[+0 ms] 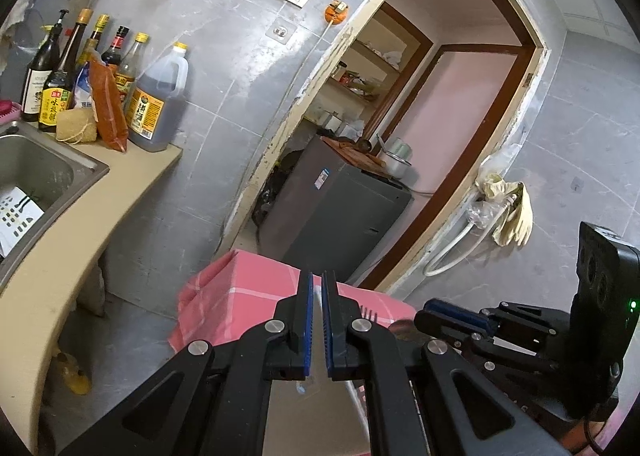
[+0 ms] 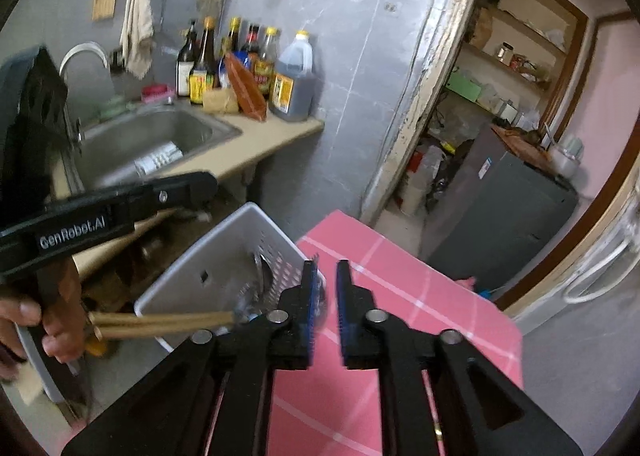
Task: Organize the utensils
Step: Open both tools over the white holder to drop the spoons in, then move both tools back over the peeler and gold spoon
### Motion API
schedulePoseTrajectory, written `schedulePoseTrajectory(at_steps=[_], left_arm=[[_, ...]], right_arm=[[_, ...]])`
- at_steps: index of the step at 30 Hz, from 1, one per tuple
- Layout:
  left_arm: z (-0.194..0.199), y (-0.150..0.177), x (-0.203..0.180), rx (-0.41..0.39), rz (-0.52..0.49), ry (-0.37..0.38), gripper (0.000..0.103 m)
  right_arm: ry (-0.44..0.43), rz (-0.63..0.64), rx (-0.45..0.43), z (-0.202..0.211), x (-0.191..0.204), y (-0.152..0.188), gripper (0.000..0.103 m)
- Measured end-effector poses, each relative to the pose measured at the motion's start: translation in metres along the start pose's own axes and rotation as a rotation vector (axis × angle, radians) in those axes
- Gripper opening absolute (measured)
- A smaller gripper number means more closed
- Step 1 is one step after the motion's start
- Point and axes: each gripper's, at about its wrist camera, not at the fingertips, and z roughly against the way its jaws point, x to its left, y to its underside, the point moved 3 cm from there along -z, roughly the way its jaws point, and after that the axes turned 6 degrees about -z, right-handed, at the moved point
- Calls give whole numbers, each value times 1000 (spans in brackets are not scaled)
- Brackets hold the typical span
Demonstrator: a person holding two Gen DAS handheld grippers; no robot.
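My left gripper [image 1: 317, 284] is raised above the pink checked table [image 1: 248, 288], jaws nearly together with a narrow gap; I cannot tell whether anything is between them. My right gripper [image 2: 328, 270] is open and empty, over the table [image 2: 400, 296] beside a white perforated basket [image 2: 224, 244]. The basket holds a metal spoon [image 2: 262, 268] and wooden chopsticks [image 2: 160, 324] that stick out over its left rim. Fork tines [image 1: 367, 312] show on the table just right of the left gripper. The left gripper's body [image 2: 100, 216] crosses the right wrist view at the left. The right gripper [image 1: 452, 316] shows at the lower right of the left wrist view.
A counter with a steel sink [image 2: 152, 140] and several sauce bottles [image 2: 240, 64] stands to the left. An open doorway [image 1: 420, 116] with a grey fridge [image 1: 340, 208] is ahead. A hose and gloves [image 1: 508, 212] hang on the right wall.
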Motion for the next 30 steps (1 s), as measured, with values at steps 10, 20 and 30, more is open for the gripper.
schedulePoseTrajectory(at_steps=[10,20,30], left_arm=[[8,-1,-4,8,-28,-41,13],[25,-10,-29,-40,-97,-83,43],[48,-15,-74,-110,-192,-155,95]], right_arm=[[-3,-194,-149,22,-40,5,38],[43,-344,-307,61,-73,18,64],[91,-465,-428,104,-112,47,98]])
